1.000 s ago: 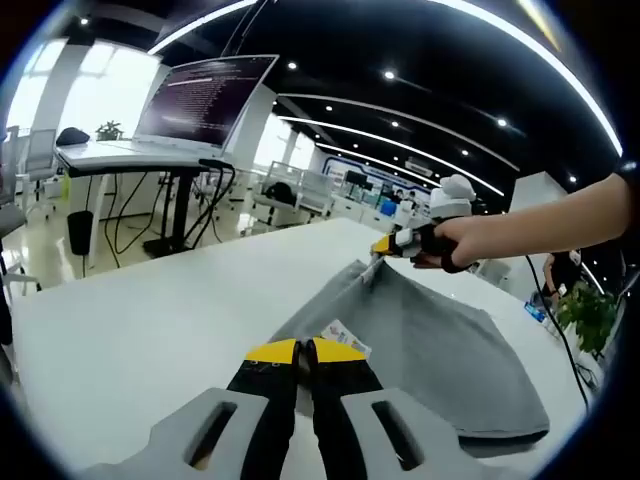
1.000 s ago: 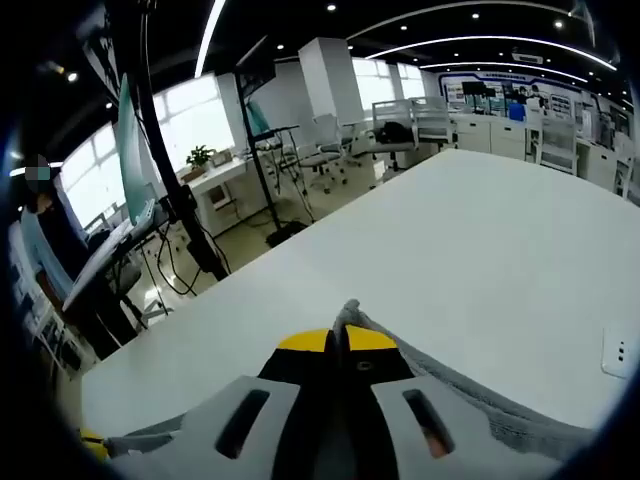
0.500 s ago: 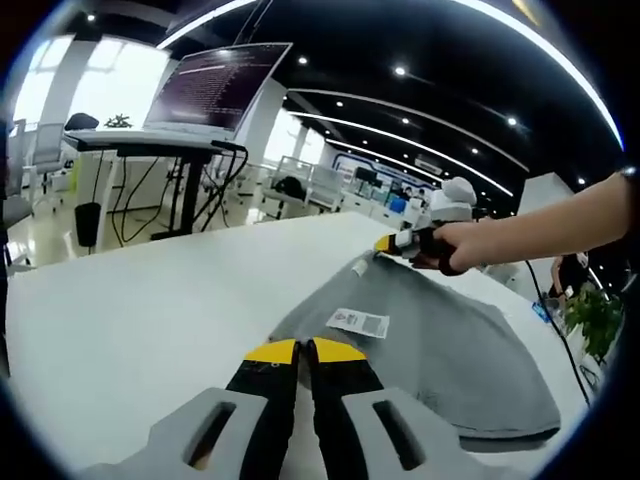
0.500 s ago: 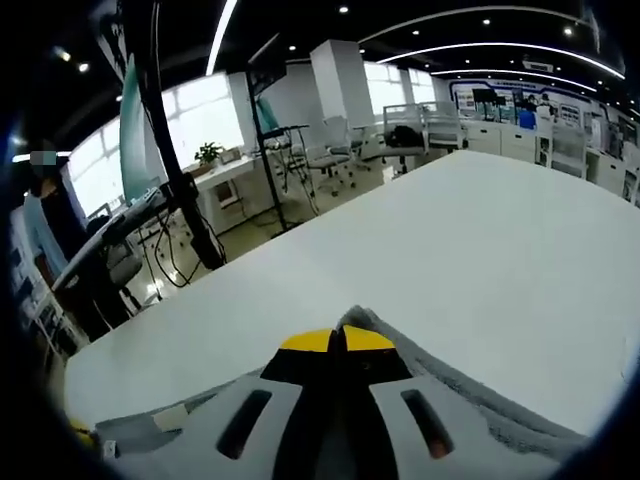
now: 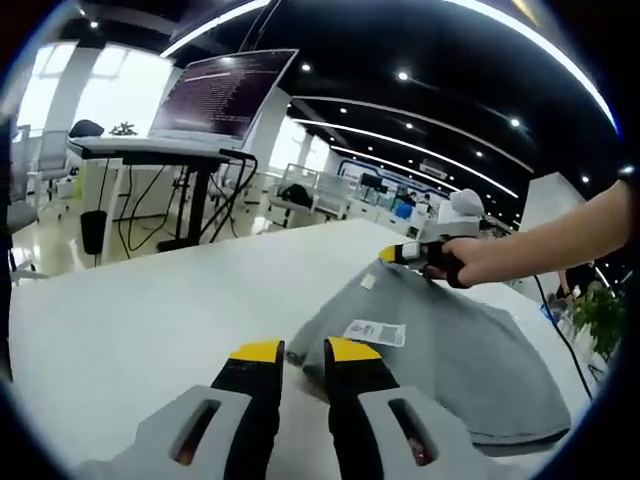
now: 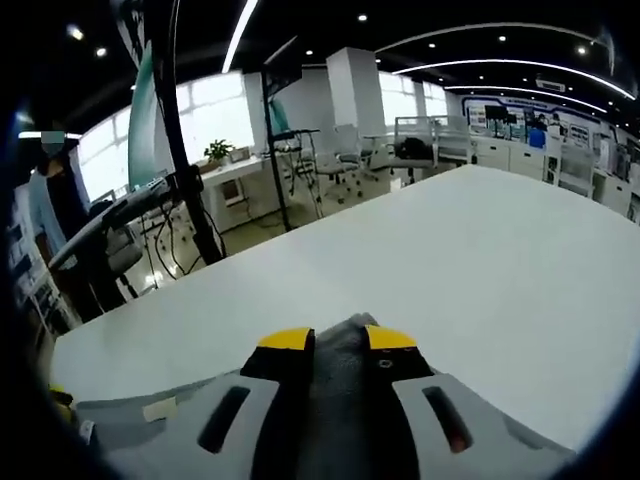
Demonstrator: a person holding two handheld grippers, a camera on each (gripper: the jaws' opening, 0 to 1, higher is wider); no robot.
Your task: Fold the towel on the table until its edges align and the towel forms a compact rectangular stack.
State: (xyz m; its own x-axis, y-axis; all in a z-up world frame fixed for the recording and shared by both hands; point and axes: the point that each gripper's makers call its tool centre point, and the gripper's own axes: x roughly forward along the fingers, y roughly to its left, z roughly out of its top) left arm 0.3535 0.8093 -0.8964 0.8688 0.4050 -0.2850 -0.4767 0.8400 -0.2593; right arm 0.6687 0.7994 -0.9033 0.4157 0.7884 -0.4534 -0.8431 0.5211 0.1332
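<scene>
Two pairs of yellow-tipped tongs work over a grey towel [image 5: 440, 345] that lies flat on a white surface [image 5: 130, 320]. In the left gripper view the left tongs [image 5: 304, 352] stand spread with a clear gap, hovering at the towel's near corner with nothing between them, just before the towel's white label [image 5: 374, 332]; at the towel's far corner a hand [image 5: 478, 262] holds the right tongs [image 5: 405, 254] low against the cloth. In the right gripper view the right tongs [image 6: 336, 340] are parted, with a corner of the towel [image 6: 345, 375] lying between them on the surface [image 6: 480, 260].
</scene>
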